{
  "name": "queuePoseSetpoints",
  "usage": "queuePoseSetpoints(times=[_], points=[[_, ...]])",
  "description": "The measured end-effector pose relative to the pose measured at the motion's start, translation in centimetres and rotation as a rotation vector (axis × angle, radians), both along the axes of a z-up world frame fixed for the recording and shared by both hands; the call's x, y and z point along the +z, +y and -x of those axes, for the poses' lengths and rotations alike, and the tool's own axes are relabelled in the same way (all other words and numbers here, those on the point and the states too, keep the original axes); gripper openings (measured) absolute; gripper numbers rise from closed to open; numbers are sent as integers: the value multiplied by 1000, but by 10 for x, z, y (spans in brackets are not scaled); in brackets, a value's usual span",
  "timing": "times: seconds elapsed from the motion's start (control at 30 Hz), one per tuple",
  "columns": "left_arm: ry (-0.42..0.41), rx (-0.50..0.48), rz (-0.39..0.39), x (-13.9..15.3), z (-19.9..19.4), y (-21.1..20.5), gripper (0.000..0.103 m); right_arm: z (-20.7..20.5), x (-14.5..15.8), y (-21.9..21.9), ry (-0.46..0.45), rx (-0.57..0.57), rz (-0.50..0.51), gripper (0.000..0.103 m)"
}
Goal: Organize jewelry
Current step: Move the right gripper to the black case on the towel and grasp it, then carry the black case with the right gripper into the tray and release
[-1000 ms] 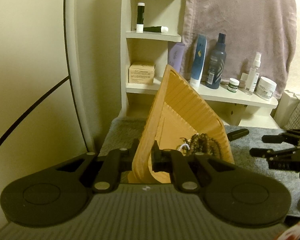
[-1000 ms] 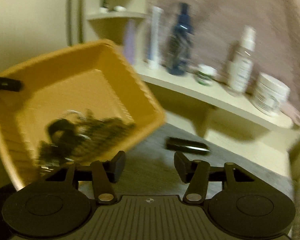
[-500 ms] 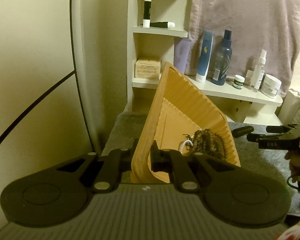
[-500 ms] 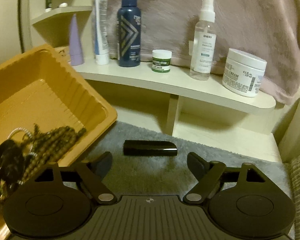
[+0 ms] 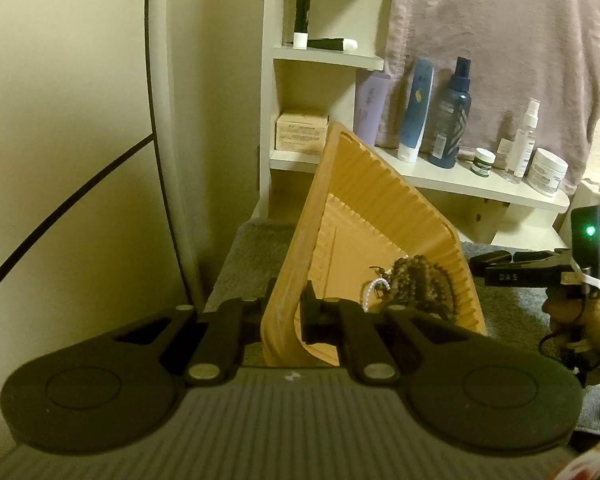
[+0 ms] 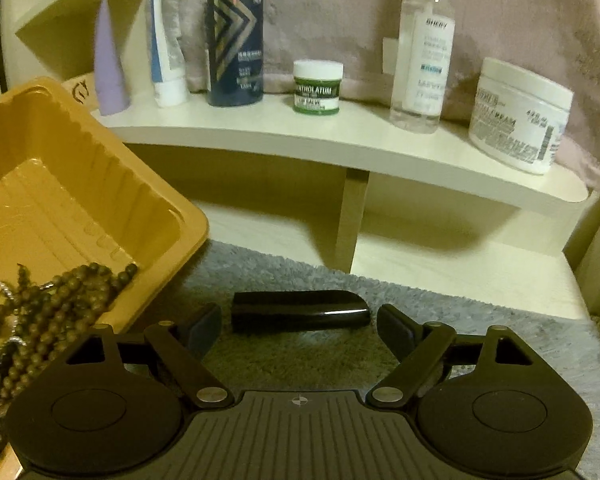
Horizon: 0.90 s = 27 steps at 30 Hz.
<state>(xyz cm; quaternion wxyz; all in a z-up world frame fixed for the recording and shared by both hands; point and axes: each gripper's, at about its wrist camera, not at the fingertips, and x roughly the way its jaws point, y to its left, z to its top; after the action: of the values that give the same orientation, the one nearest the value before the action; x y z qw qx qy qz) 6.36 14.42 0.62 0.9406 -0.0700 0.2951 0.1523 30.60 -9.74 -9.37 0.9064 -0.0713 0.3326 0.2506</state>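
A ribbed orange tray (image 5: 372, 216) is tipped up on its side, with my left gripper (image 5: 286, 304) shut on its near wall. Brown bead strands (image 5: 416, 280) and a white beaded piece lie heaped in its low corner. In the right wrist view the tray (image 6: 80, 184) and the beads (image 6: 60, 300) fill the left side. A glossy black tube (image 6: 300, 310) lies crosswise on the grey mat (image 6: 500, 312). My right gripper (image 6: 300, 326) stands wide open just before it, the pads not touching it. The right gripper (image 5: 500, 258) also shows at the right of the left wrist view, held by a hand.
A cream shelf unit (image 6: 340, 148) stands behind the mat. It carries a dark blue spray bottle (image 6: 234, 36), a small green jar (image 6: 317, 86), a clear spray bottle (image 6: 422, 56) and a white cream tub (image 6: 516, 116). A mauve towel hangs behind. A wall closes off the left.
My right gripper has swung away from the tray, come down close to the black tube, and opened wider. The left gripper and the tray have stayed put.
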Motion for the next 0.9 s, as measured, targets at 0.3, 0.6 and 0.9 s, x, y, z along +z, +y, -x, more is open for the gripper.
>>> queuePoseSetpoints(times=[0.3, 0.6, 0.9], points=[[5, 4, -2, -1, 0, 1, 7, -1, -3, 0, -13, 16, 16, 75], [1, 1, -2, -1, 0, 1, 7, 45, 33, -17, -63, 138, -77, 75], [-5, -5, -5, -1, 2, 0, 7, 112, 75, -8, -112, 488, -195, 75]])
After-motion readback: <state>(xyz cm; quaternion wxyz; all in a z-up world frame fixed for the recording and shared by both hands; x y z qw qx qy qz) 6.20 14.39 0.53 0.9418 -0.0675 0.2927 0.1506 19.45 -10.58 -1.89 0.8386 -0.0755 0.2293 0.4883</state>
